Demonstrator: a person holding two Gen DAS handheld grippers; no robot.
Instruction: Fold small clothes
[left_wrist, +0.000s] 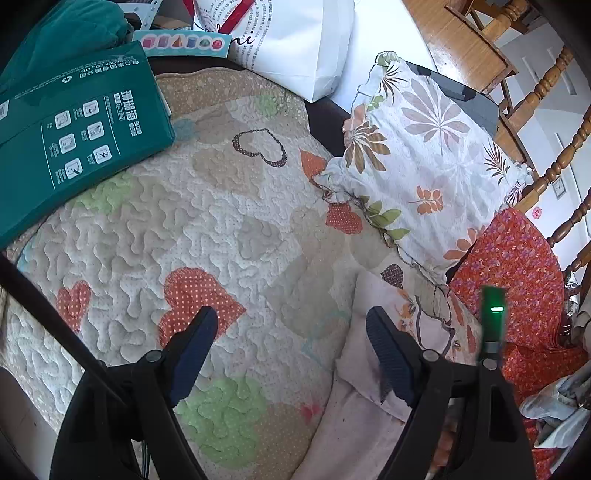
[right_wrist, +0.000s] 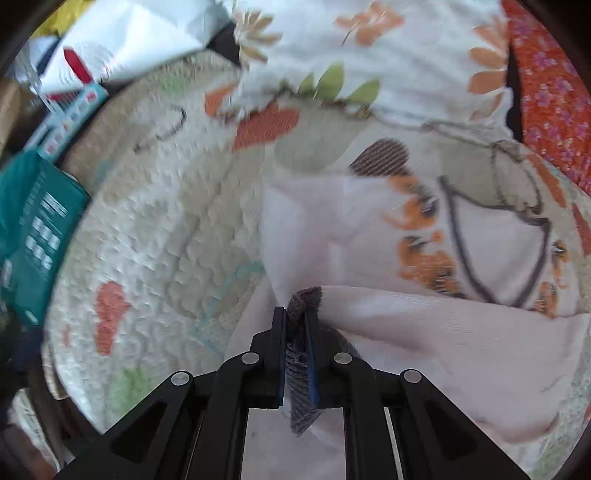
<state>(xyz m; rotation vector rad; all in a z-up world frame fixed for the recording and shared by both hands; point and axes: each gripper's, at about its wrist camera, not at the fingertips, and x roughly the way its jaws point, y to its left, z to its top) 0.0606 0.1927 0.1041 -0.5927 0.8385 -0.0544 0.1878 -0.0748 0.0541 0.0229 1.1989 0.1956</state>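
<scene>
Right gripper (right_wrist: 298, 314) is clamping a grey ribbed cuff (right_wrist: 301, 369), the edge of the pale pink garment (right_wrist: 424, 332), between nearly closed jaws, the cuff standing up between the pads. Left gripper (left_wrist: 291, 343) is hanging with its jaws spread wide and nothing between them; one finger is hovering over the pink garment's near edge, the other over bare quilt.

The garment is lying crumpled on the heart-patterned quilt (left_wrist: 207, 221), at the quilt's side toward the leaf-print pillow (left_wrist: 436, 155). A printed piece in orange and dark outline (right_wrist: 472, 243) is sitting just beyond the pinched cuff, touching the pink cloth. Red floral fabric (left_wrist: 517, 280) is lying beside the pillow, off the quilt's edge. Across the quilt from the garment, a green package (left_wrist: 74, 133) and a white paper bag (left_wrist: 303, 48) are resting along its far border.

Judging by this, the step is drawing the garment out flat before folding. Doing it well likely means keeping the pinch firm on the cuff, bringing the free gripper to the opposite edge, and pulling evenly toward the quilt's open middle.
</scene>
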